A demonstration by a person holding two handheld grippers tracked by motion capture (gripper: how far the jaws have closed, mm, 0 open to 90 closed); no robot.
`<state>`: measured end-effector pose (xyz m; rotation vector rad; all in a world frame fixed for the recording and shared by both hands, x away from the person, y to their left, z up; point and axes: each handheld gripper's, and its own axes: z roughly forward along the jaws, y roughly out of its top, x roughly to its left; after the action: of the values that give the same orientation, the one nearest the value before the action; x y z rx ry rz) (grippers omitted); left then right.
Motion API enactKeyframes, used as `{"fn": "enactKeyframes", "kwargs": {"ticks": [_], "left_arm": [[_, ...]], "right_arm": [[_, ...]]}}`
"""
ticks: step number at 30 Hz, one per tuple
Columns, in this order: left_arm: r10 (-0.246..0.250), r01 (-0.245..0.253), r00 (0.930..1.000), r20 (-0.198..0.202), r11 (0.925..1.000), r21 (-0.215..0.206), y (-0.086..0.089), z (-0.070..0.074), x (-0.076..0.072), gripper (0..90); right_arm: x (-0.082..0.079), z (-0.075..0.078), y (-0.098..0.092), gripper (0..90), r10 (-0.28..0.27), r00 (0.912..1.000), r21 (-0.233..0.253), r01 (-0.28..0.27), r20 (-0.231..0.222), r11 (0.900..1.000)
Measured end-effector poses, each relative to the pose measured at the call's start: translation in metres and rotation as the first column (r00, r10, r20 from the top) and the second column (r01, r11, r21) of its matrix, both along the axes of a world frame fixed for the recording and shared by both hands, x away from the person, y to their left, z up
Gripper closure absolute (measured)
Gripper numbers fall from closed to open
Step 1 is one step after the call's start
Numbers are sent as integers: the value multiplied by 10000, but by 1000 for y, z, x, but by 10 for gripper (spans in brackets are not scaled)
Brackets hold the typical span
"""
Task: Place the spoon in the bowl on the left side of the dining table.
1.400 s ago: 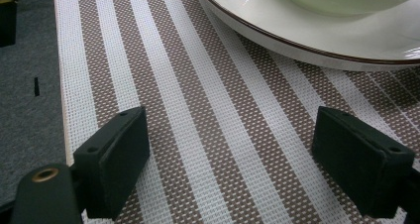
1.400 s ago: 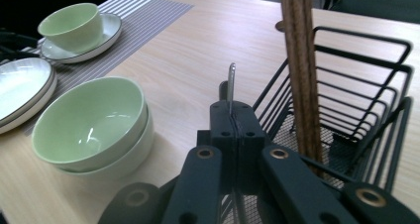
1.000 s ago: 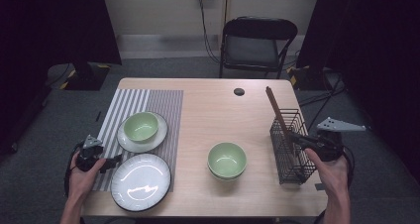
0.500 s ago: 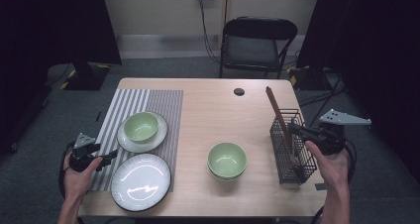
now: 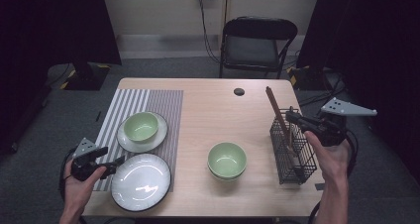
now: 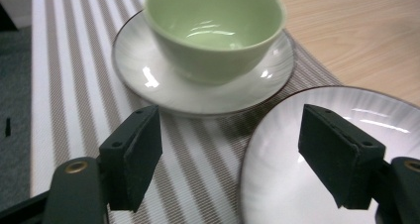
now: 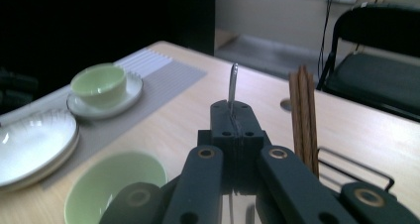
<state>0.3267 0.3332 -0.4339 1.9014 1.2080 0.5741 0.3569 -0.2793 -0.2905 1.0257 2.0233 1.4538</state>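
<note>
My right gripper (image 5: pixel 291 117) hovers over the top of the black wire basket (image 5: pixel 293 157) at the table's right side. It is shut on a thin metal utensil (image 7: pixel 233 84), which sticks up edge-on from the jaws in the right gripper view (image 7: pixel 232 119). Brown chopsticks (image 5: pixel 274 106) lean out of the basket just beside it. My left gripper (image 5: pixel 114 156) is open at the front left, low over the striped mat (image 6: pixel 64 90). One of its pads (image 6: pixel 334 159) is above the rim of the large white plate (image 5: pixel 141 183).
A green bowl (image 5: pixel 141 126) sits on a small white plate (image 5: pixel 126 143) on the striped mat (image 5: pixel 130 102). Stacked green bowls (image 5: pixel 227 159) stand mid-table. A small black disc (image 5: pixel 239 91) lies near the far edge. A folding chair (image 5: pixel 253 40) stands behind the table.
My right gripper has risen and moved a little farther back over the basket with the utensil in it. The left gripper has hardly shifted.
</note>
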Motion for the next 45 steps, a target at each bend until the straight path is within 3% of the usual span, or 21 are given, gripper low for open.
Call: {"fn": "enactKeyframes", "kwargs": {"ticks": [3, 12, 15, 17, 19, 22, 26, 29, 32, 35, 40, 42, 45], "left_arm": [[-289, 288, 9996, 27, 9994, 167, -8, 3, 0, 247], [-1278, 1282, 9911, 360, 9917, -69, -36, 17, 6, 247], [-1386, 1392, 9892, 469, 9902, -85, -41, 20, 9, 247], [-1496, 1509, 9875, 500, 9883, -223, -45, 23, 11, 247], [-1611, 1657, 9848, 652, 9835, -729, -50, 29, 14, 247], [-1796, 1828, 9810, 731, 9823, -406, -59, 35, 17, 248], [-2055, 2123, 9740, 954, 9748, -678, -70, 43, 21, 247], [-2199, 2272, 9700, 1039, 9717, -649, -75, 46, 24, 249], [-2548, 2642, 9597, 1186, 9618, -717, -88, 51, 27, 253], [-2586, 2649, 9585, 1196, 9635, -392, -94, 53, 30, 253], [-2817, 2926, 9499, 1355, 9538, -682, -104, 55, 33, 253], [-3113, 3201, 9413, 1302, 9459, -524, -113, 56, 35, 250], [-3319, 3458, 9334, 1367, 9336, -943, -120, 58, 39, 245]], "right_arm": [[1, 5, 4, 900, 86, 9997, 75, -88, 217, 9999], [5, 22, 23, 900, 504, 9972, 41, -507, 553, 9987], [6, 25, 30, 900, 635, 9962, -49, -633, 590, 9980], [8, 26, 36, 900, 777, 9954, -76, -774, 553, 9970], [12, 25, 44, 900, 949, 9944, -75, -946, 460, 9955], [17, 24, 52, 900, 1076, 9934, 20, -1078, 393, 9942], [21, 24, 62, 900, 1311, 9907, 9, -1312, 360, 9913], [23, 21, 71, 900, 1479, 9886, 7, -1479, 298, 9890], [26, 18, 80, 900, 1661, 9858, 107, -1664, 262, 9860], [27, 15, 87, 900, 1781, 9838, 151, -1784, 208, 9838], [29, 9, 103, 900, 1793, 9833, 315, -1803, 305, 9831], [32, 8, 110, 900, 1932, 9808, 385, -1942, 278, 9802], [34, 9, 118, 900, 2082, 9778, 337, -2089, 226, 9774]]}}
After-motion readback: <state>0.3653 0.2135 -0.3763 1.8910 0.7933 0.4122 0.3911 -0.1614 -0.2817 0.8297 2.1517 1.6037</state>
